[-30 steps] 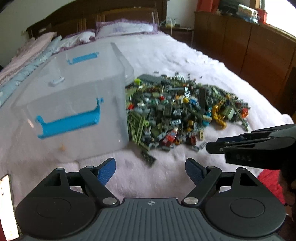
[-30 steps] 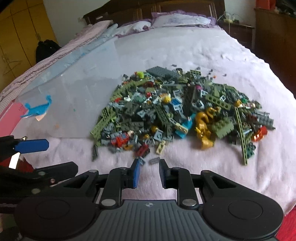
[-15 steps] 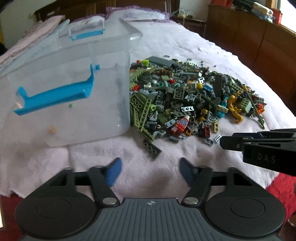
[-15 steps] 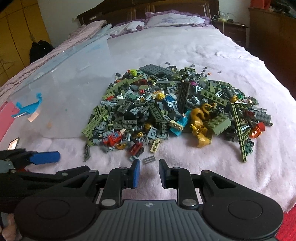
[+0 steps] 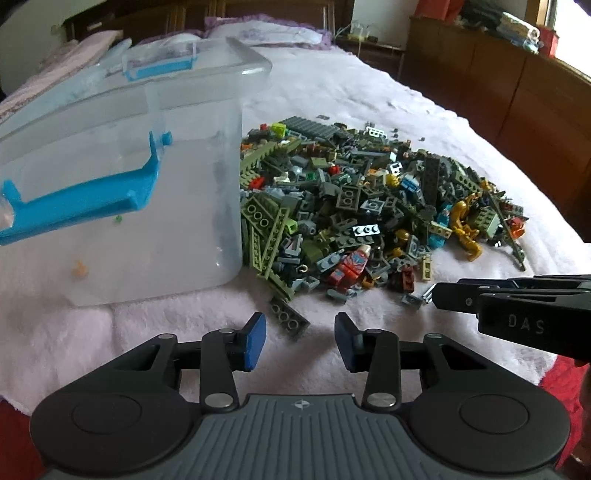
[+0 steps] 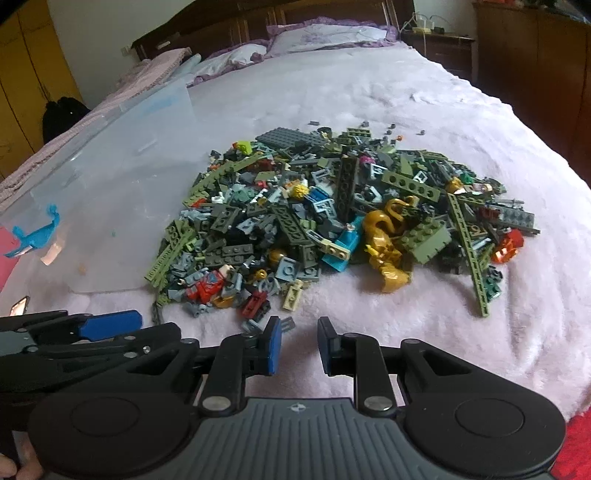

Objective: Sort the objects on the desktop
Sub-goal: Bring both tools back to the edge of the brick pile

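A bed covered with a fluffy pale pink blanket (image 6: 369, 110) carries everything; a heap of toy building bricks (image 6: 332, 221), mostly olive green and grey, lies at its middle, with a few tiny loose pieces scattered on the blanket at the heap's twelve to one o'clock. A clear plastic storage box (image 5: 147, 221) with blue clip handles stands on the blanket at the heap's nine o'clock, its wall touching the bricks, and a dark grey brick (image 5: 290, 319) lies alone at the heap's six o'clock. Pillows (image 6: 325, 35) rest at the bed's twelve o'clock end against a dark wooden headboard
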Motion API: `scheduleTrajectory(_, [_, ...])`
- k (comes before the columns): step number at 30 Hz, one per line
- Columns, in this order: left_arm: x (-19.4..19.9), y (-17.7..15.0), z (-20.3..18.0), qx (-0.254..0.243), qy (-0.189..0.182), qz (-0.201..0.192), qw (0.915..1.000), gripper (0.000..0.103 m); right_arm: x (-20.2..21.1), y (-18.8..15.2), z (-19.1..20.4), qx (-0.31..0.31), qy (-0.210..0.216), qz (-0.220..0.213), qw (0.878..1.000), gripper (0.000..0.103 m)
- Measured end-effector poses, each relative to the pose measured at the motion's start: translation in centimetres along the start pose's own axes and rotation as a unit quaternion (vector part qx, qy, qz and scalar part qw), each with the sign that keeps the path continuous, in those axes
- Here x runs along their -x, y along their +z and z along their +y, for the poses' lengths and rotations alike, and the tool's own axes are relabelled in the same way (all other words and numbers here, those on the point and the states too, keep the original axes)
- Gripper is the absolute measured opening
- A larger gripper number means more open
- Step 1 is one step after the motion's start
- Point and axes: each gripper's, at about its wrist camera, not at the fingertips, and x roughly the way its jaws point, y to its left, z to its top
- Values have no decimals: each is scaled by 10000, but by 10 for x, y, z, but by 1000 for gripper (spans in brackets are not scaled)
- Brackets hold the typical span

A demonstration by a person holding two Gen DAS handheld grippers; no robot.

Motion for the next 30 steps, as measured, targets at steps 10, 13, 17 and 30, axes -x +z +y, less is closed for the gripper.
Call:
scheduleTrajectory(10, [-9, 1, -5, -52, 25, 35, 10000, 40, -10, -3, 6, 58, -80, 11, 10000, 25])
scheduleTrajectory(13, [-11, 1, -4, -64, 9, 66, 10000, 41, -13, -4, 9, 86, -55, 13, 9999, 25])
scheduleTrajectory(17, [-16, -1, -5, -168, 18, 110, 9998, 43, -17, -6, 14, 248, -96, -4, 9996, 25])
scheduleTrajectory(30, [-10, 1, 4, 120, -69, 32, 9999, 31, -10, -13, 11, 194, -36, -216, 9996, 17])
